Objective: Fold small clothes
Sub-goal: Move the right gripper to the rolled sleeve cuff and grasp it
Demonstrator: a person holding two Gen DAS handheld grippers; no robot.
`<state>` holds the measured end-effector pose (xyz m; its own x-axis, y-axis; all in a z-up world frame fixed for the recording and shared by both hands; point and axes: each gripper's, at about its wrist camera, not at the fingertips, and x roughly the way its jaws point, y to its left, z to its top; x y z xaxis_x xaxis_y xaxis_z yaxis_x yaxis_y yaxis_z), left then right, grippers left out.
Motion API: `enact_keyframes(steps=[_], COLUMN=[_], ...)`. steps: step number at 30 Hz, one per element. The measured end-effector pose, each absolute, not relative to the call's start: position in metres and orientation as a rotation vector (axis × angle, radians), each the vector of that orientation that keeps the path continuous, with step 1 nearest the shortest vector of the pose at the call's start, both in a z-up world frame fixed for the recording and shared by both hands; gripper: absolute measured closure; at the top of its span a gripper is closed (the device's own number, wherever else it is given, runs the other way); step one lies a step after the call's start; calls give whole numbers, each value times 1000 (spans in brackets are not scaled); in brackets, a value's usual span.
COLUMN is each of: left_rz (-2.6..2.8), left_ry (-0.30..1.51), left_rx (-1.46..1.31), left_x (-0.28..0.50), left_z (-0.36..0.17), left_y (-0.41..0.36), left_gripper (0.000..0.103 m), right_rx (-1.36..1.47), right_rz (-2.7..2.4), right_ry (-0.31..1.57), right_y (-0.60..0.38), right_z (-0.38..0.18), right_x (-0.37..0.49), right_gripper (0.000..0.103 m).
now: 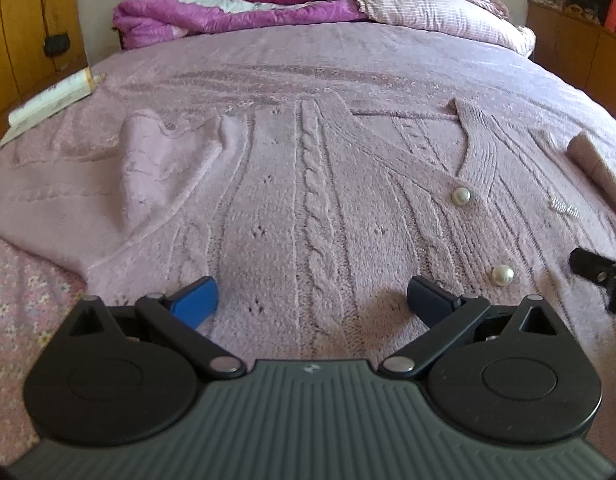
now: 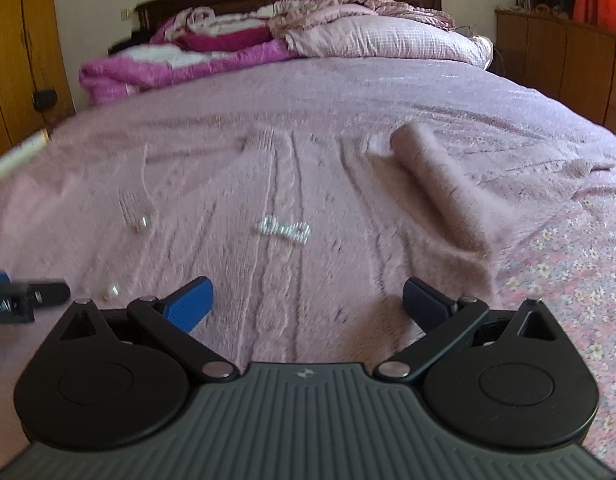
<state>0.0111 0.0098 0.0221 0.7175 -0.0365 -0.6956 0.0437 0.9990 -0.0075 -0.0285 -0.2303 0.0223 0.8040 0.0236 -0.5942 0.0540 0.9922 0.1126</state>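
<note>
Cardigan (image 1: pixel 308 200), two pearl buttons (image 1: pixel 461 196).

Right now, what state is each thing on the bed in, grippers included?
Left gripper: open, empty, low over the hem.
Right gripper: open, empty.
Cardigan: spread flat, unfolded.
Left sleeve: bunched up.
Right sleeve: rolled inward.
Pearl buttons: fastening not clear.

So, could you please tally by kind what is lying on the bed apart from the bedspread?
Pink knitted cardigan: 1
Pillow: 1
Magenta and white blanket: 1
Pink ruffled cover: 1
Open book: 1
Total: 5
</note>
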Motion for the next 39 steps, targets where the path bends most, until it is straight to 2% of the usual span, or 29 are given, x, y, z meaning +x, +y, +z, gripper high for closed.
enact_keyframes(steps=[11, 27, 39], left_rz=[-47, 7, -1], left_ry=[787, 683, 664], left_rx=[-34, 42, 39], left_x=[5, -6, -6], left_z=[28, 4, 0], left_y=[0, -11, -10], left_gripper=[0, 0, 0], right_rx=[431, 668, 608], right_rz=[-43, -271, -351], right_ry=[490, 450, 475], right_y=[-348, -499, -534], right_z=[64, 19, 1], right_x=[-33, 20, 76], right_gripper=[0, 0, 0])
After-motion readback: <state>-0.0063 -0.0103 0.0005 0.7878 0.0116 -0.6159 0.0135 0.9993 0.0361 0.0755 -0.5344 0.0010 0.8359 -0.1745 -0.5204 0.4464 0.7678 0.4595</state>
